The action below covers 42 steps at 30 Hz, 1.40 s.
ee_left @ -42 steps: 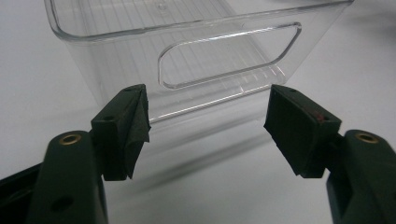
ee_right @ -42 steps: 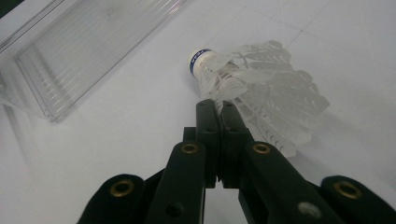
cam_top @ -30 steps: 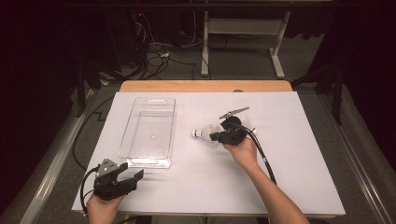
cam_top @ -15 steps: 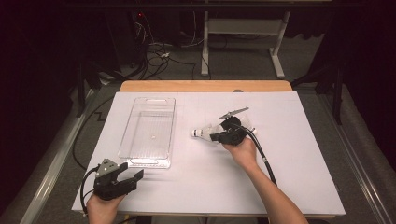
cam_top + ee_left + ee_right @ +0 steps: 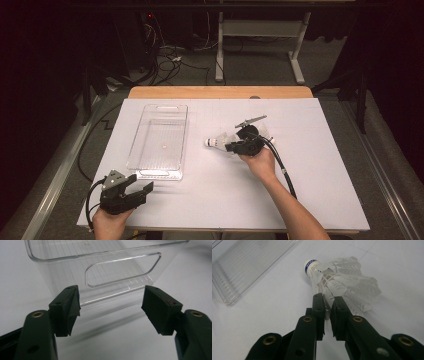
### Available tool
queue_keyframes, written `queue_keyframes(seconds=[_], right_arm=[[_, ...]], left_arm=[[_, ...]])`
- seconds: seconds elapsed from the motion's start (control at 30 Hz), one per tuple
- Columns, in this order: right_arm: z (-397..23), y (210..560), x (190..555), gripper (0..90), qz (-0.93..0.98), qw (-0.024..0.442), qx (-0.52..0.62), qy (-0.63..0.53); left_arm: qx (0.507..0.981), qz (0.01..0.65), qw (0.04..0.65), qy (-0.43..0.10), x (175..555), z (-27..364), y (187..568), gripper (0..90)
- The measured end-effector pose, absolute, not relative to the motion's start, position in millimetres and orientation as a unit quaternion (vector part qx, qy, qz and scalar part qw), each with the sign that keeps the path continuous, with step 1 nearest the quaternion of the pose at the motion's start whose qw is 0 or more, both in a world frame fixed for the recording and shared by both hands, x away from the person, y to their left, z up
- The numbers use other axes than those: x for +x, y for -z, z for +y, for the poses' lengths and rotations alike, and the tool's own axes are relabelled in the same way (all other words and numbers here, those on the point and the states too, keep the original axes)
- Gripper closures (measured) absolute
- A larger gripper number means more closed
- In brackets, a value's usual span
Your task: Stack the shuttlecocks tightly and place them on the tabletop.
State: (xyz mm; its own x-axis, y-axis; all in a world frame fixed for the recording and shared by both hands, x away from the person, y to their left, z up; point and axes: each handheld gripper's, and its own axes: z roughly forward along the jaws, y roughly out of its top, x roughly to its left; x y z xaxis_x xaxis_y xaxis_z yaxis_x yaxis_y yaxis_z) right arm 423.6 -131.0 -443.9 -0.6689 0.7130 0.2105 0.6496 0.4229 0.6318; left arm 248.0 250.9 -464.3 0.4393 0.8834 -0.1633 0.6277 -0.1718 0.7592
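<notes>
In the right gripper view I see the jaws of my right gripper (image 5: 329, 315) almost together, with a narrow gap between them. The edge of the feather skirt of the white feather shuttlecock with a blue band on its cork (image 5: 337, 282) stands in this gap. The jaws have just been opening a little, and I cannot tell whether the pads press the feathers at this moment. The shuttlecock lies on its side on the white sheet of the desk (image 5: 320, 200), its cork pointing away from the jaws, toward the clear rectangular plastic bin (image 5: 244, 272).

In the high view the right gripper (image 5: 231, 147) is near the middle of the desk, and the shuttlecock (image 5: 216, 141) lies just to the right of the clear bin (image 5: 159, 170), not touching it.

The jaws of my left gripper (image 5: 111, 305) stand wide apart with nothing between them. They look at the near short wall of the clear bin (image 5: 62, 275), which has a cut-out handle, and they do not touch it. In the high view this gripper (image 5: 142, 190) is at the near left corner of the desk, just beside the near end of the bin.
</notes>
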Motion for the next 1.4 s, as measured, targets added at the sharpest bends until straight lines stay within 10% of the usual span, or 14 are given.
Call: queue_keyframes(seconds=[1.4], right_arm=[[-148,436,414,67.0,0.842,0.062,0.408,-0.348]], left_arm=[[0.747,0.506,0.401,-0.16,248,251,465,31.5]])
